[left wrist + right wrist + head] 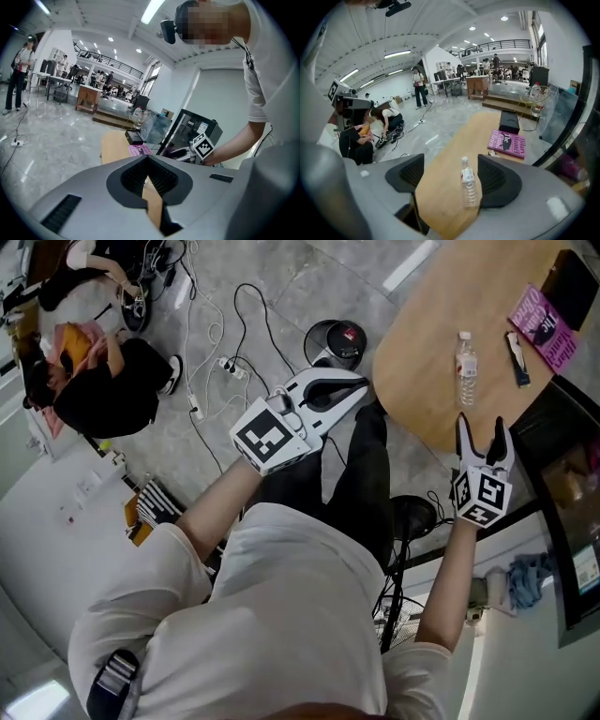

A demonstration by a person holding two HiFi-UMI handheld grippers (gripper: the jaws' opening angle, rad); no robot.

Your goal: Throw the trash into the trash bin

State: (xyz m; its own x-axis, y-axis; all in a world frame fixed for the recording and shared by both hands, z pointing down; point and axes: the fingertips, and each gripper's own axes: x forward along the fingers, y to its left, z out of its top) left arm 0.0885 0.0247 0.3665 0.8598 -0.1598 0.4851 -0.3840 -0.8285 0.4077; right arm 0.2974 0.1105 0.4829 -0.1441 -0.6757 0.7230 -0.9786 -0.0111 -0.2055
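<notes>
Right gripper view | pink book (506, 143): "Hilary Mantel" | bottle (469, 186) label unreadable

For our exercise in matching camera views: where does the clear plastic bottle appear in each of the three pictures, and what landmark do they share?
Head view: the bottle stands upper right on the wooden table, just beyond the right gripper.
Left gripper view: it cannot be made out.
Right gripper view: low centre, framed between the open jaws.
Shared landmark: the pink book on that table, visible in all three.
</notes>
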